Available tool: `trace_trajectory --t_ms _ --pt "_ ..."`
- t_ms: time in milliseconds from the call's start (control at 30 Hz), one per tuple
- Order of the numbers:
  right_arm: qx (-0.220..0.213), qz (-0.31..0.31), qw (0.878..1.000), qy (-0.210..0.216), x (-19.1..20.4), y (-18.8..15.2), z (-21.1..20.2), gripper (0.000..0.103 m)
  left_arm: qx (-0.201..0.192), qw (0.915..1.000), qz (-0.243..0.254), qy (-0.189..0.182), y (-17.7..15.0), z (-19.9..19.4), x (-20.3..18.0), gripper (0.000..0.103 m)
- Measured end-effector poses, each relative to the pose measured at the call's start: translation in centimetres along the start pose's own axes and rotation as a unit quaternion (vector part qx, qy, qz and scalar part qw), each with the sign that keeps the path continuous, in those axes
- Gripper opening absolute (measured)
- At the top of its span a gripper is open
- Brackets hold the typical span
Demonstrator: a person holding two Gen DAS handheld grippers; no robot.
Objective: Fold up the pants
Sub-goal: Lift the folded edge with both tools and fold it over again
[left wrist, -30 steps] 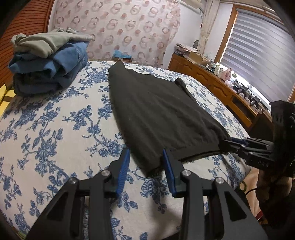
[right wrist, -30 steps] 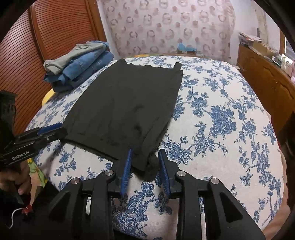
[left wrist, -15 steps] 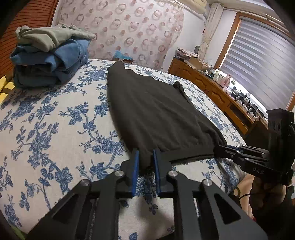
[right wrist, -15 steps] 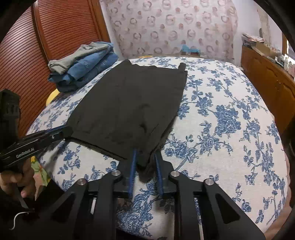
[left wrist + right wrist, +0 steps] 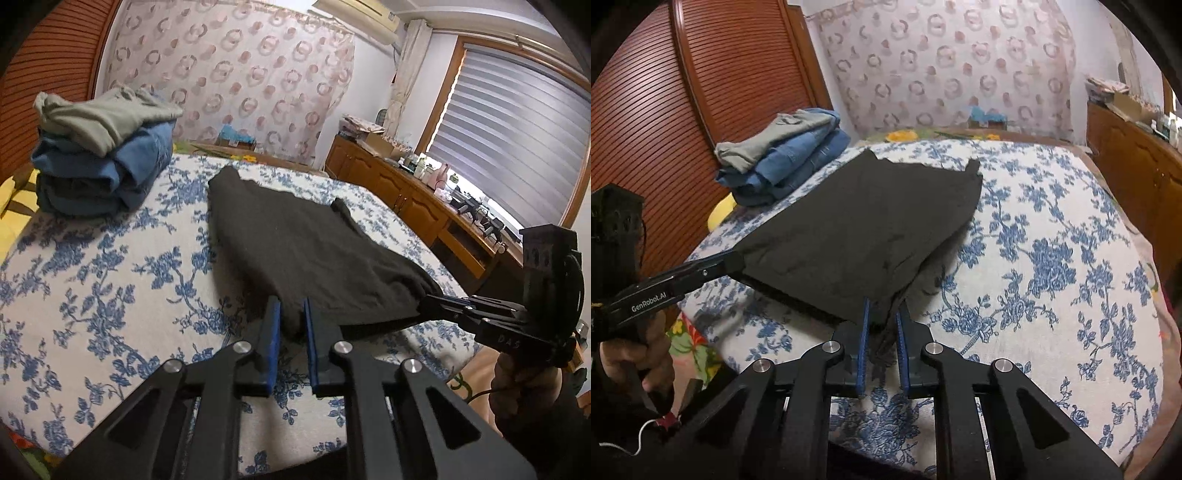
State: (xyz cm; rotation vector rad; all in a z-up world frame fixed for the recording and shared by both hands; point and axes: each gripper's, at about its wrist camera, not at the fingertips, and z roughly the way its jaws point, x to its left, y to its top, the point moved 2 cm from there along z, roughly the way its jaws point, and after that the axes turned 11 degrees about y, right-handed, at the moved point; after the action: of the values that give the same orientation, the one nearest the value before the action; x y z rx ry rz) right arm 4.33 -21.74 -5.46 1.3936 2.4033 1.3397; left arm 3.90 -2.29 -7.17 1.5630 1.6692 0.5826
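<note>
Black pants (image 5: 303, 243) lie flat on a bed with a blue floral cover (image 5: 103, 280). My left gripper (image 5: 291, 314) is shut on the near left corner of the pants' near edge. My right gripper (image 5: 882, 314) is shut on the near right corner of that same edge (image 5: 849, 236). The near edge hangs lifted between the two grippers, a little above the cover. In the left wrist view the right gripper (image 5: 424, 301) shows at the right, pinching its corner. In the right wrist view the left gripper (image 5: 737, 262) shows at the left, doing the same.
A stack of folded blue jeans and a grey garment (image 5: 99, 158) sits at the far left of the bed. A wooden cabinet (image 5: 413, 199) with clutter runs along the right, under a blinded window (image 5: 517, 155). A slatted wooden door (image 5: 701, 92) stands on the left.
Both grippers closed from open onto the near corners of the black pants. They then rose, lifting the near edge off the bed cover.
</note>
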Motion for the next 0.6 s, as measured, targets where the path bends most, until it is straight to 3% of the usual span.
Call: trace_trajectory --t_ms 600 --pt "-0.057 -0.039 0.998 0.008 2.7 3.1 -5.2 0.009 -0.069 0.9969 0.035 -0.013 3.2 -5.7 -2.3 0.01"
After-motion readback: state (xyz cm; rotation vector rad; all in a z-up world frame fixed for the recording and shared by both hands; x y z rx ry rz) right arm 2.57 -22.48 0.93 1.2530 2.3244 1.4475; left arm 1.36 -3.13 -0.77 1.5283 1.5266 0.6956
